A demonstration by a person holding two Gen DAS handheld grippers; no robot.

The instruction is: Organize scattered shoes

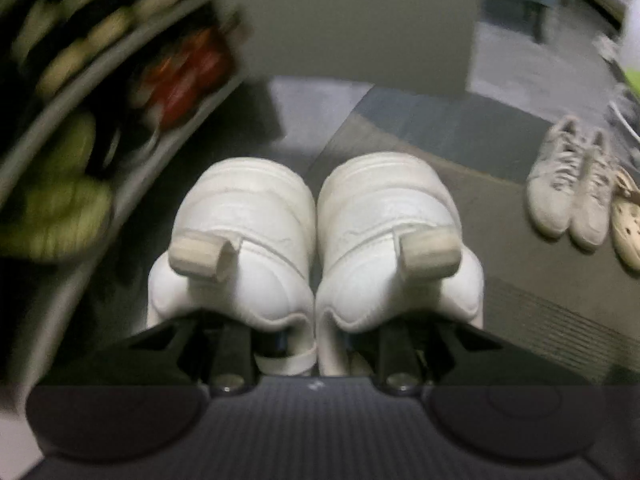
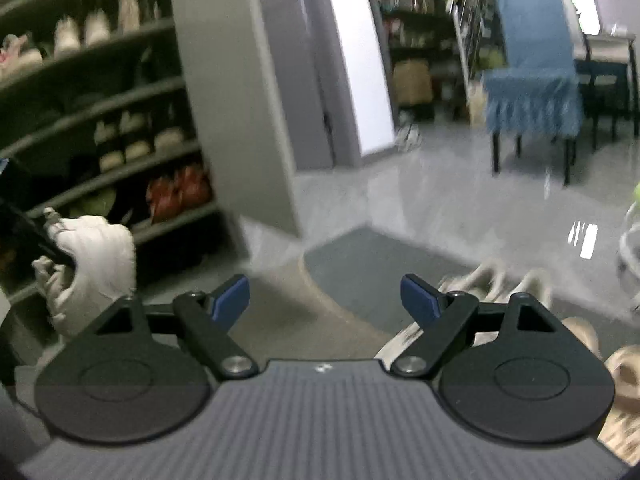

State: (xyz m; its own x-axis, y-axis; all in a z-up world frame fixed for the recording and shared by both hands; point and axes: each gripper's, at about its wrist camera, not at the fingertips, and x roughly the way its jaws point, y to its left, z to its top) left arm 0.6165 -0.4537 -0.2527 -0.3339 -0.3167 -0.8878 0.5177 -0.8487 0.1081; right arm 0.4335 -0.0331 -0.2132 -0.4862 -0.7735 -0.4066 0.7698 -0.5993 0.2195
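- The left gripper point(image 1: 316, 344) is found nearest the left wrist lens, clamped on the pair of white sneakers point(image 1: 316, 240); the inner heel collars are pinched together between the jaws, and the pair hangs toe-away from the lens, heels toward it.
- The long axis of the pair is seen to run straight ahead along the gripper's line, both shoes side by side and touching.
- To the left of the held pair, the shoe rack point(image 1: 120, 92) is noted, blurred. On its shelves yellow-green shoes point(image 1: 64, 200) and red shoes point(image 1: 184, 76) are made out, with pale pairs higher up; free space cannot be told from this view.
- The rack is judged to lie nearer the left gripper than the right, so the placing move is expected to turn leftward.
- To the right, a pair of grey sneakers point(image 1: 568, 184) is recorded on the mat point(image 1: 440, 120), with cream clogs point(image 1: 628, 224) just beside it.
- In the right wrist view, the right gripper point(image 2: 325, 300) is observed with jaws apart and nothing between them; blurred pale shoes lie just ahead to its right.
- The white pair is seen at that view's left edge, in front of the lower shelves.
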